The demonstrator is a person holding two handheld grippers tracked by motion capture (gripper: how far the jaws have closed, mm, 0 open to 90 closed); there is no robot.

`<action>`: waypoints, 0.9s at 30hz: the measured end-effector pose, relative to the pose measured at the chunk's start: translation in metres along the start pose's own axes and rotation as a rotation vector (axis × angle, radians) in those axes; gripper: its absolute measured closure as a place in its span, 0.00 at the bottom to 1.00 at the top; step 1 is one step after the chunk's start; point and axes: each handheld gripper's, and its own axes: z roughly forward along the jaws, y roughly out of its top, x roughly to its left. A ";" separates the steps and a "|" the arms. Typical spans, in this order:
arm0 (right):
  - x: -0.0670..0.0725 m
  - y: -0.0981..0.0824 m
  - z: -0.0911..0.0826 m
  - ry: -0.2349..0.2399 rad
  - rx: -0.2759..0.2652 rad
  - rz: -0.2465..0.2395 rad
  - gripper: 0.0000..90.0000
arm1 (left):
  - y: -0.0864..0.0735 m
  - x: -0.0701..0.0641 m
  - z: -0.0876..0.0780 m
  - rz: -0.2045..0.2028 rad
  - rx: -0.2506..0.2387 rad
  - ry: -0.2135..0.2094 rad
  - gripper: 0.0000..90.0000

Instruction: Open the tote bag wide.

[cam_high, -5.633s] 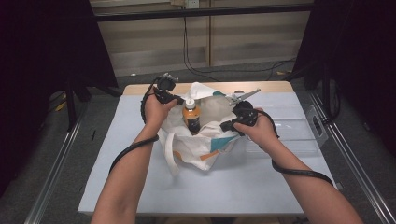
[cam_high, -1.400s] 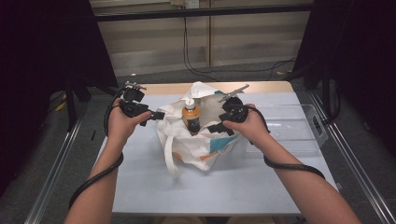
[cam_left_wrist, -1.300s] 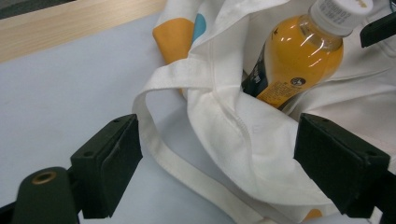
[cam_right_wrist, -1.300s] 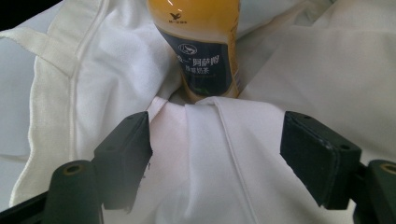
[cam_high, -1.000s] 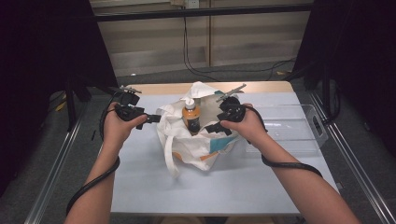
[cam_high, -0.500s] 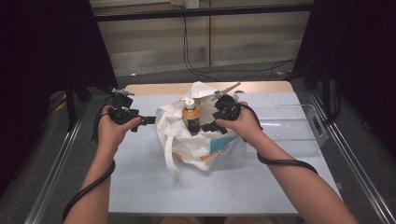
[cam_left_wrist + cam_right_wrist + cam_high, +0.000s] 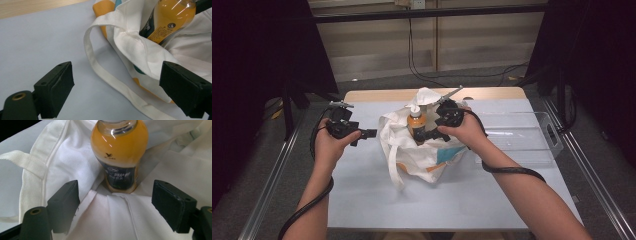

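A white cloth tote bag with orange and teal print lies mid-table, its strap trailing on the mat. An orange drink bottle with a white cap stands upright in the bag's mouth. My right gripper is open at the bag's opening, its jaws apart on either side of the bottle's base without touching it. My left gripper is open, left of the bag, pointing at the bag's edge with nothing held.
A clear plastic bin sits to the right of the bag. The pale blue mat covers the table; a wooden edge runs along the back. Metal rails flank both sides of the table.
My left gripper let go at the bag and drew back to the left, opening. My right gripper moved left toward the bottle at the bag's mouth.
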 end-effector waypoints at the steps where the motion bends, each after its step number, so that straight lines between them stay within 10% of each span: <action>1: 0.001 0.001 0.000 -0.001 0.003 -0.002 0.25 | -0.001 0.000 -0.001 0.000 0.005 -0.009 0.13; 27: 0.006 0.019 0.007 -0.020 0.037 -0.028 0.25 | -0.021 -0.002 -0.006 -0.018 -0.017 -0.030 0.13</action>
